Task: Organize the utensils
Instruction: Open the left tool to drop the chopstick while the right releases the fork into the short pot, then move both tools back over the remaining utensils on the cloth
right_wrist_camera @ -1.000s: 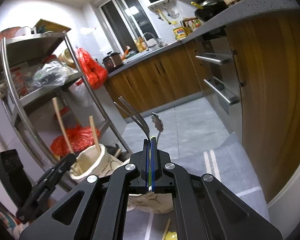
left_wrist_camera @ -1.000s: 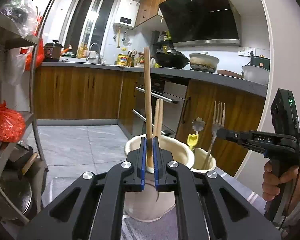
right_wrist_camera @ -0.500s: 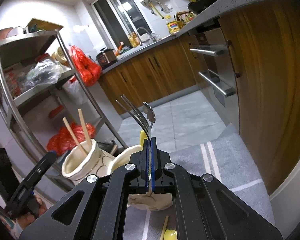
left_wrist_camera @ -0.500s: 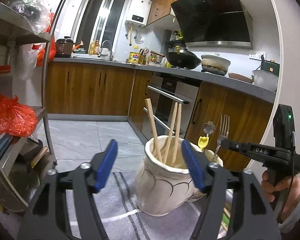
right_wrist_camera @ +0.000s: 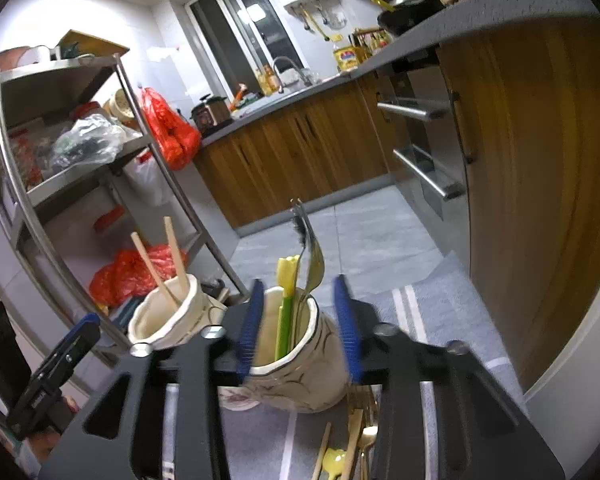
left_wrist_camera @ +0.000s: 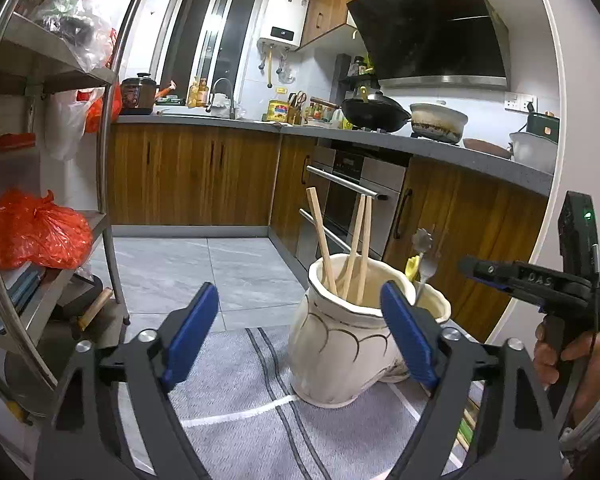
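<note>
Two cream ceramic jars stand on a grey striped mat (left_wrist_camera: 236,376). The nearer jar (left_wrist_camera: 340,344) holds three wooden chopsticks (left_wrist_camera: 354,248). My left gripper (left_wrist_camera: 298,336) is just short of it, jaws opening wide with nothing between the pads. The second jar (right_wrist_camera: 300,364) holds a metal fork (right_wrist_camera: 312,248) and a yellow-green utensil (right_wrist_camera: 286,308). My right gripper (right_wrist_camera: 298,328) is right at this jar, its jaws opening; the fork stands free of the pads. The chopstick jar (right_wrist_camera: 168,316) is at its left. A hand (left_wrist_camera: 568,356) holds the right gripper (left_wrist_camera: 500,276).
Several loose utensils (right_wrist_camera: 352,440) lie on the mat under the right gripper. A metal shelf rack (left_wrist_camera: 108,160) with an orange bag (left_wrist_camera: 36,228) stands to the left. Wooden cabinets (left_wrist_camera: 188,176) and an oven front (left_wrist_camera: 352,200) run behind, across the tiled floor.
The left gripper let go of a chopstick, which now stands in the near jar, then opened wide and drew back. The right gripper opened off the fork, which stays in the second jar.
</note>
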Demonstrator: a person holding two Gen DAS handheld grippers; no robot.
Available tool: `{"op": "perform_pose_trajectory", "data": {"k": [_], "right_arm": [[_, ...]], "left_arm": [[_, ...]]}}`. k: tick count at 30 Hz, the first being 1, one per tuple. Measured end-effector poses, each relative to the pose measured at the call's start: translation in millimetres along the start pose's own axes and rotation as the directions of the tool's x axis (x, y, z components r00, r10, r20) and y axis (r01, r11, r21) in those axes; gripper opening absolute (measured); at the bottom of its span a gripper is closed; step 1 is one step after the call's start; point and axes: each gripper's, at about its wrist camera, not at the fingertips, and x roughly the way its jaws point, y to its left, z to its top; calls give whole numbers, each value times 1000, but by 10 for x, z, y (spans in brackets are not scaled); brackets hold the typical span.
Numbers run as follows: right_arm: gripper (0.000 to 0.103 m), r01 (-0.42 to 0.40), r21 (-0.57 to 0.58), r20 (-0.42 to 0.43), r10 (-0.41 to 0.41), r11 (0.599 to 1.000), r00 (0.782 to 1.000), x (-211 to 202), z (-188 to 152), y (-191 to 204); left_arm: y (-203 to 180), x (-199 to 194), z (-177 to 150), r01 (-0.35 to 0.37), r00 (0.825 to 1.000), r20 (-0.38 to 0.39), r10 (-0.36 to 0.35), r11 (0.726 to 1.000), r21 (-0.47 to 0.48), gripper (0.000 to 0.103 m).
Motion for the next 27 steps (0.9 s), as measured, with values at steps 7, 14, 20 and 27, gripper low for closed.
{"op": "perform_pose_trajectory", "data": {"k": [7, 14, 20, 27], "right_arm": [[96, 51, -74, 52, -47, 996, 998, -269, -26, 66], [98, 179, -110, 71, -172, 978, 982, -456, -81, -28], [98, 224, -112, 60, -218, 968, 974, -574, -173, -110], [98, 270, -210, 52, -265, 940, 963, -655, -326, -19]], "left_arm": [[-153, -121, 34, -6, 1000, 0, 6, 999, 52, 97], [-253, -229, 22, -12, 1000, -7, 13, 997, 73, 97], [-294, -274, -6, -29, 999, -25, 31, 996, 85, 97], [-343, -316, -98, -28, 998, -59, 33, 996, 89, 97]]}}
